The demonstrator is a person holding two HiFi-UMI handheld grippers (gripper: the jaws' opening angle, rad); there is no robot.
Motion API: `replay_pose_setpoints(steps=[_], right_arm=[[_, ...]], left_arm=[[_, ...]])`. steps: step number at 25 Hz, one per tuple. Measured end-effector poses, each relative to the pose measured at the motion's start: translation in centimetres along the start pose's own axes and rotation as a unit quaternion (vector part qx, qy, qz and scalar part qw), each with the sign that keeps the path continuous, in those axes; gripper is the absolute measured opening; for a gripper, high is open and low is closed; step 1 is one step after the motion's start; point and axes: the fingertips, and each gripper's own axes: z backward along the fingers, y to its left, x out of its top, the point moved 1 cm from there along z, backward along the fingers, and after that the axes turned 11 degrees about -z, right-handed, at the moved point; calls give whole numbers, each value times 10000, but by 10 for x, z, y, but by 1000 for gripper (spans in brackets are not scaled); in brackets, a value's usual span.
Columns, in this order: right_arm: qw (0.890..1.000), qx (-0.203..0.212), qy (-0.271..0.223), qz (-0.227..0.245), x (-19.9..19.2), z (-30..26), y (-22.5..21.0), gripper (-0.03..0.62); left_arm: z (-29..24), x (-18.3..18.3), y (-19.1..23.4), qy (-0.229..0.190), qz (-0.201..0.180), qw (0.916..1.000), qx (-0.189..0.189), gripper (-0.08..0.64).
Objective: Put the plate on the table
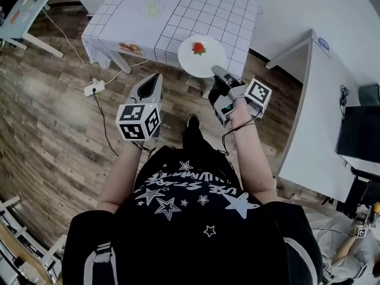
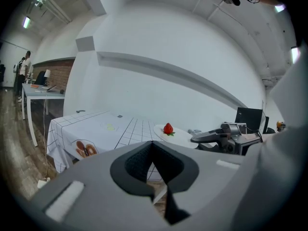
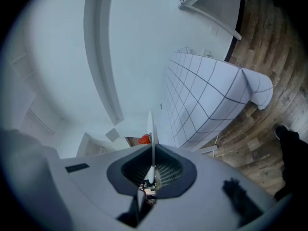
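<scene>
Right gripper view looks along the right gripper (image 3: 151,174), whose jaws are clamped on the rim of a white plate (image 3: 150,129). The plate is seen edge-on as a thin pale line rising from between the dark pads, and a red strawberry (image 3: 144,139) peeks out at its left side. In the head view this gripper reaches forward from the person's right hand, with the plate held out beyond its tips. The berry lies near the middle of the plate. The plate's far part overlaps the near edge of the table (image 1: 178,10), which is draped in a white cloth with a dark grid. Whether the plate touches the cloth cannot be told. The left gripper (image 2: 153,146) is to the left of the plate and well apart from it, pointing the same way, its jaws closed together with nothing between them. On the cloth, near the left edge, lies a brown food item (image 1: 130,47). Farther back is a pale green item (image 1: 152,8). A white power strip (image 1: 94,88) with its cable lies on the wooden floor (image 1: 53,129) to the left of the grippers. A white counter (image 1: 320,100) runs along the right side, with a dark monitor (image 1: 359,135) beyond it.
</scene>
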Motion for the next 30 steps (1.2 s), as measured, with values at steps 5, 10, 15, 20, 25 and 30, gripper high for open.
replay_pose_setpoints(steps=[5, 10, 15, 20, 25, 30], right_arm=[[10000, -13, 47, 45, 7, -3, -24, 21], [9999, -15, 91, 139, 47, -8, -13, 21], [9999, -14, 60, 89, 83, -12, -11, 23], [9997, -107, 197, 70, 104, -21, -17, 23], [9988, -211, 385, 199, 116, -35, -16, 23], [9992, -268, 260, 112, 130, -48, -19, 22]], left_arm=[[-13, -10, -6, -108, -141, 9998, -132, 9], [-44, 6, -11, -77, -18, 9999, -142, 9], [-72, 16, -15, -1, -115, 9999, -80, 9], [-92, 20, -16, -1, -32, 10000, 52, 9], [-103, 19, -10, 92, 56, 9998, 157, 9], [-118, 21, 4, 106, 29, 9998, 171, 9]])
